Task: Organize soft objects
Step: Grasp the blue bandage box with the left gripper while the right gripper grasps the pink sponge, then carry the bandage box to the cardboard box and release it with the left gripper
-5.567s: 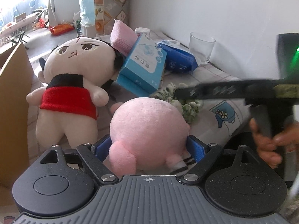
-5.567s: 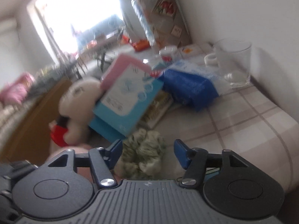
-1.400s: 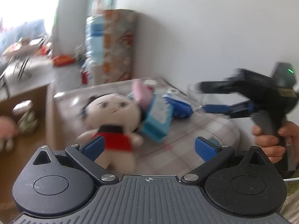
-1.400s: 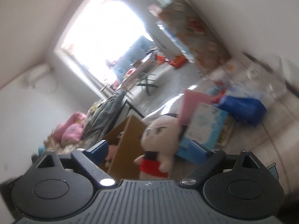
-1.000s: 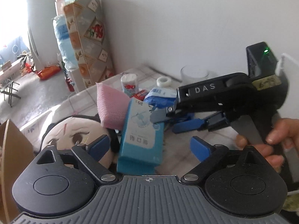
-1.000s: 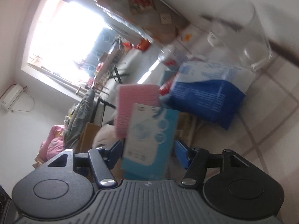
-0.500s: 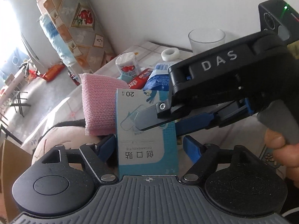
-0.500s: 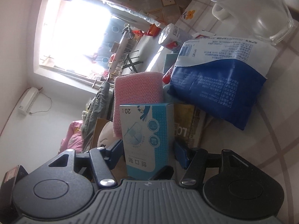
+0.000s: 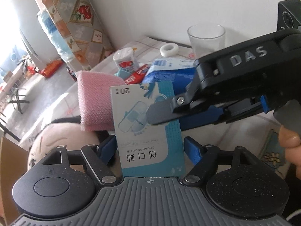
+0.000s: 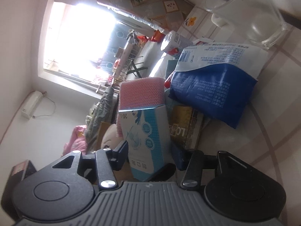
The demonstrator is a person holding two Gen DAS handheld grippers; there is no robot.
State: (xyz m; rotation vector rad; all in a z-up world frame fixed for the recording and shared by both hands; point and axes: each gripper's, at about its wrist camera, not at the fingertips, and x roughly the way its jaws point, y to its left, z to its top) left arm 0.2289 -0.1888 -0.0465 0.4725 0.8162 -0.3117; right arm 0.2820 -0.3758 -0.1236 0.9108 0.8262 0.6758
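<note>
A blue-and-white band-aid box (image 9: 148, 131) stands between the pads of my left gripper (image 9: 150, 148), which straddle it with small gaps. My right gripper (image 10: 150, 156) also has the box (image 10: 146, 143) between its jaws; whether they press it I cannot tell. In the left wrist view the right gripper (image 9: 235, 94) reaches in from the right over the box. A folded pink cloth (image 9: 94, 101) leans behind the box and shows in the right wrist view (image 10: 141, 94). A plush doll's head (image 9: 62, 137) lies below the cloth.
A blue wipes pack (image 10: 212, 86) lies behind the box, with a glass (image 9: 206, 37), a tape roll (image 9: 169, 49) and a small bottle (image 9: 125, 59) near the wall. A cardboard box edge (image 9: 9, 154) is at the left. A booklet (image 10: 186, 130) lies under the wipes.
Both grippers have closed in on the band-aid box from open air. The pink plush and green scrunchie held earlier are gone from the grippers.
</note>
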